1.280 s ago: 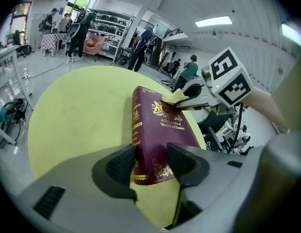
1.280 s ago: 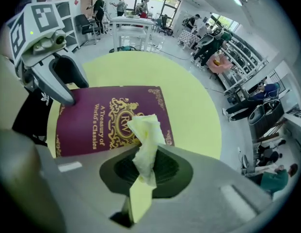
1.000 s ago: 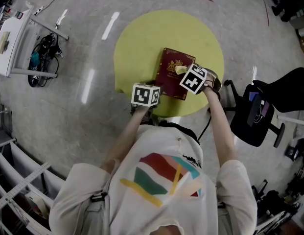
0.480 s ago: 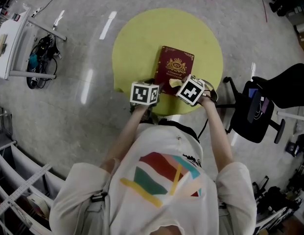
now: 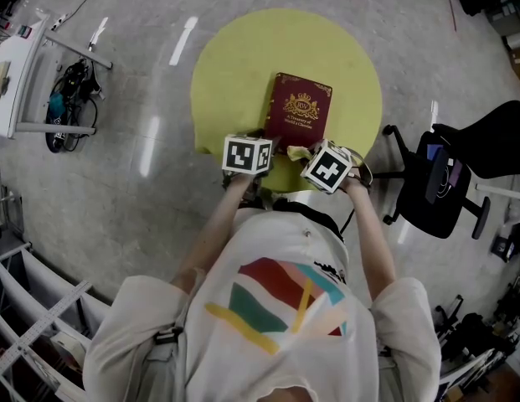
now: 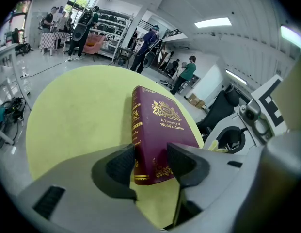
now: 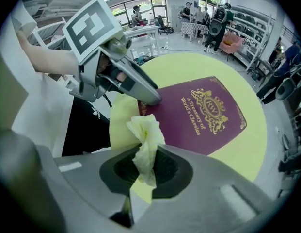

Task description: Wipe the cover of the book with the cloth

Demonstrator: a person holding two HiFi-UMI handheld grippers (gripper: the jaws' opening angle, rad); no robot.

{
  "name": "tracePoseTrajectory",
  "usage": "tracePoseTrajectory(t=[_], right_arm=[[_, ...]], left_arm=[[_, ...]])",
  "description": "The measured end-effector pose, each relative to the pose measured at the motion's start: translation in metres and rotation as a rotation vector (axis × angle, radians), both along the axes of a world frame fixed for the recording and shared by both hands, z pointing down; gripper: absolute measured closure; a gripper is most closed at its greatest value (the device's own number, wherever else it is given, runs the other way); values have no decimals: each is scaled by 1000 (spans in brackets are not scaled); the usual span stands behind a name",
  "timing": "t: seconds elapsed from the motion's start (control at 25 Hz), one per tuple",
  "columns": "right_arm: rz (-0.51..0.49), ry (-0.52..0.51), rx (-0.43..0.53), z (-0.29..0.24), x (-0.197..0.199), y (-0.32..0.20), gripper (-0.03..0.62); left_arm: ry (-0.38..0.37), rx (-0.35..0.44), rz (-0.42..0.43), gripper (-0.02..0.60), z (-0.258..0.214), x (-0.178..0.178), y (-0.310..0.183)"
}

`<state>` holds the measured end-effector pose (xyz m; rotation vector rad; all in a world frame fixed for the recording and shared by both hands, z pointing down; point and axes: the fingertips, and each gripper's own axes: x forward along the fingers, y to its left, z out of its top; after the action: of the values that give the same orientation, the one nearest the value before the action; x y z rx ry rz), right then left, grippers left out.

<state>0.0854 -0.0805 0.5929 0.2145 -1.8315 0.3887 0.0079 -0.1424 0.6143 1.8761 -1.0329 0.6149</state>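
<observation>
A maroon book (image 5: 298, 110) with gold print lies flat on the round yellow table (image 5: 243, 57). My left gripper (image 5: 258, 145) sits at the book's near-left corner. In the left gripper view the jaws (image 6: 151, 166) stand narrowly apart, with the spine corner of the book (image 6: 160, 130) showing between them. The right gripper (image 5: 310, 154) is just off the book's near edge and is shut on a crumpled pale yellow cloth (image 7: 146, 140). In the right gripper view the cloth sticks up between the jaws (image 7: 145, 166), short of the cover (image 7: 198, 115), and the left gripper's tip (image 7: 148, 97) rests at the book's corner.
A black office chair (image 5: 448, 178) stands right of the table. A white rack (image 5: 17, 74) and a bundle of cables (image 5: 71, 99) are on the floor at the left. Shelving fills the lower left corner (image 5: 25, 308). People stand far off in the hall (image 6: 150, 42).
The right gripper has drawn the cloth from the middle right of the cover back toward me, off the near edge. The left gripper has stayed at the corner.
</observation>
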Motion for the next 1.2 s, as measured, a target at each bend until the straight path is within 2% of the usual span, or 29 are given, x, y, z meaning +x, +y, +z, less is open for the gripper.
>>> tracePoseTrajectory(t=[0.64, 0.88, 1.04, 1.08, 1.16, 1.2], right_arm=[[-23, -38, -20, -1, -8, 13, 566], [-23, -37, -26, -2, -7, 13, 566], [-17, -39, -26, -2, -4, 10, 566], [-11, -48, -19, -4, -4, 8, 566], [16, -73, 8, -14, -3, 0, 566], [37, -84, 28, -20, -2, -7, 566]], left_arm=[[-7, -4, -4, 370, 0, 0, 0], [-15, 51, 2, 371, -9, -4, 1], [34, 127, -54, 373, -41, -17, -14], [41, 151, -76, 396, -50, -22, -20], [31, 206, -119, 524, -70, -33, -32], [23, 239, -136, 550, -80, -39, -38]])
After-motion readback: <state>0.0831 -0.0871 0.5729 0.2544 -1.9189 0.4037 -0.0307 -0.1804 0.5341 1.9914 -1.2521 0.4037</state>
